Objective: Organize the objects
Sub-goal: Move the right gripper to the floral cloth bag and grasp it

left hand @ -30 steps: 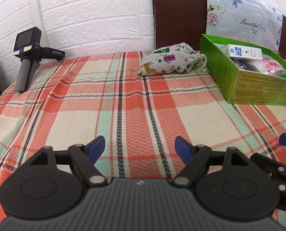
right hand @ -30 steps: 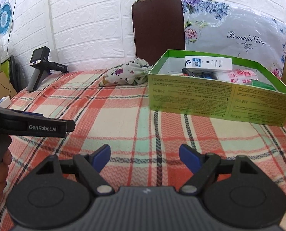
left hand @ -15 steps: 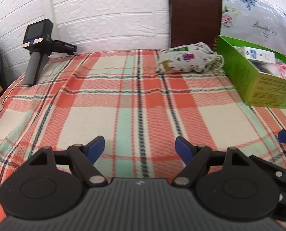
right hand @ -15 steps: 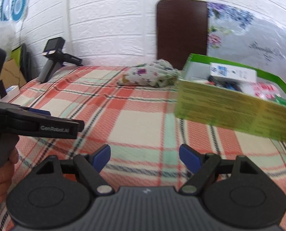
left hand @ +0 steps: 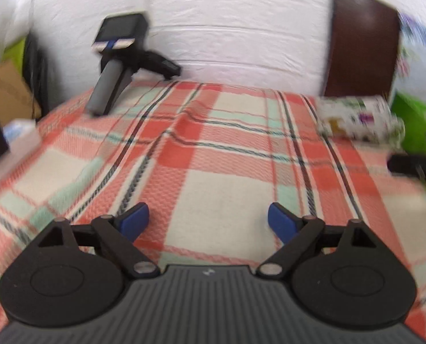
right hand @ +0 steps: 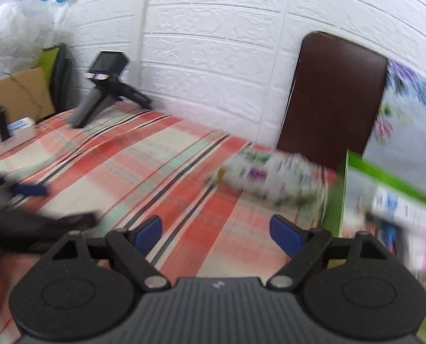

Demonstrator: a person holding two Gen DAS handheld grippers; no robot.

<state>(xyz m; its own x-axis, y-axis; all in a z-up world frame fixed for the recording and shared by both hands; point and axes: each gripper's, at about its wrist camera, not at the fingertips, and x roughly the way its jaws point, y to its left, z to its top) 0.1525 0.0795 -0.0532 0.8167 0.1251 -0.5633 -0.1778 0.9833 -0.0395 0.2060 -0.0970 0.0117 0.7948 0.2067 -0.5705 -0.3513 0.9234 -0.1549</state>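
Packets (right hand: 405,209) blurred inside green box (right hand: 334,215)

Left wrist view: sits behind the left gripper (left hand: 208,219), low over the plaid table (left hand: 213,149), tilted downward, facing the white brick wall (left hand: 241,28).

Right wrist view: sits behind the right gripper (right hand: 216,233), same low downward slant, rolled so the table (right hand: 144,157) slopes, facing that wall (right hand: 213,43).

Shared: handheld device (left hand: 118,60) (right hand: 104,89) at far left, brown chair back (left hand: 362,46) (right hand: 333,97), patterned pouch (left hand: 359,120) (right hand: 267,177), green box (left hand: 413,120) (right hand: 336,209) at right edge. Both views blurred.
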